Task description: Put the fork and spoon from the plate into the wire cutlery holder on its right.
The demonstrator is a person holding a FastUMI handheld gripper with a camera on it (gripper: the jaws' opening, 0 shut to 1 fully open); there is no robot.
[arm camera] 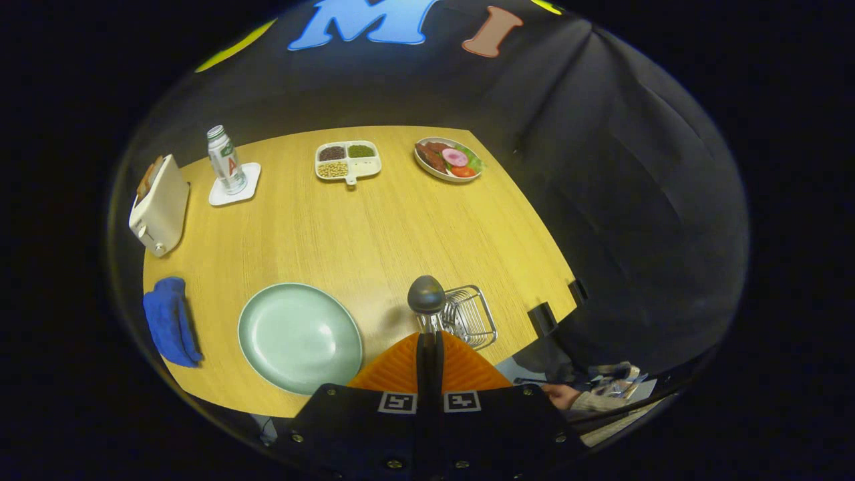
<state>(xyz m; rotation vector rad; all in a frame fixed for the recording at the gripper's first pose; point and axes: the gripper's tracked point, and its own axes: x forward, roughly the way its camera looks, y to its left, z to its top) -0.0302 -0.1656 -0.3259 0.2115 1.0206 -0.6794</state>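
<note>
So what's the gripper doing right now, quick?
Gripper: shut on the spoon, holding it by the handle with the bowl sticking up, next to the wire cutlery holder and right of the empty green plate.

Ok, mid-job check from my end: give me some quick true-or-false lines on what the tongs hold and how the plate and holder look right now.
1. The tongs are shut on the spoon. True.
2. The plate holds a fork. False: it looks bare.
3. The wire cutlery holder sits just beside the spoon bowl. True.
4. The blue cloth lies inside the holder. False: it lies on the table, beyond the plate's far side.
</note>
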